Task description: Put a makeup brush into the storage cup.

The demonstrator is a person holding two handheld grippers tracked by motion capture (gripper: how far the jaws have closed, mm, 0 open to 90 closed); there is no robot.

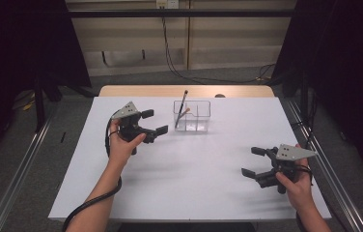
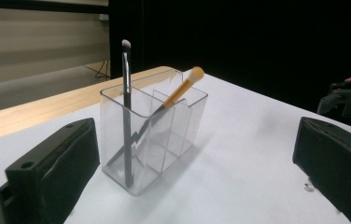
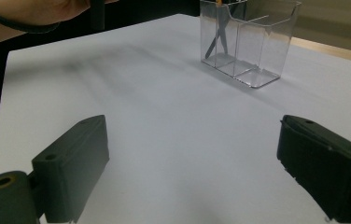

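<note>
A clear plastic organizer (image 1: 192,116) (image 2: 157,130) (image 3: 253,39) with divided compartments stands at the back middle of the white table (image 1: 184,183). A dark-handled brush (image 1: 183,107) (image 2: 127,112) stands upright in its left compartment, and an orange-tipped brush (image 1: 187,111) (image 2: 183,88) leans beside it. My left gripper (image 1: 154,122) (image 2: 197,163) hovers just left of the organizer, jaws open and nothing between them. My right gripper (image 1: 253,161) (image 3: 192,163) rests near the table's front right, open and empty, pointing toward the organizer.
A wooden strip (image 1: 184,91) runs along the table's far edge. Cables (image 1: 179,63) hang on the back wall beyond. Dark curtains flank both sides. Metal rails (image 1: 20,164) run along the floor beside the table.
</note>
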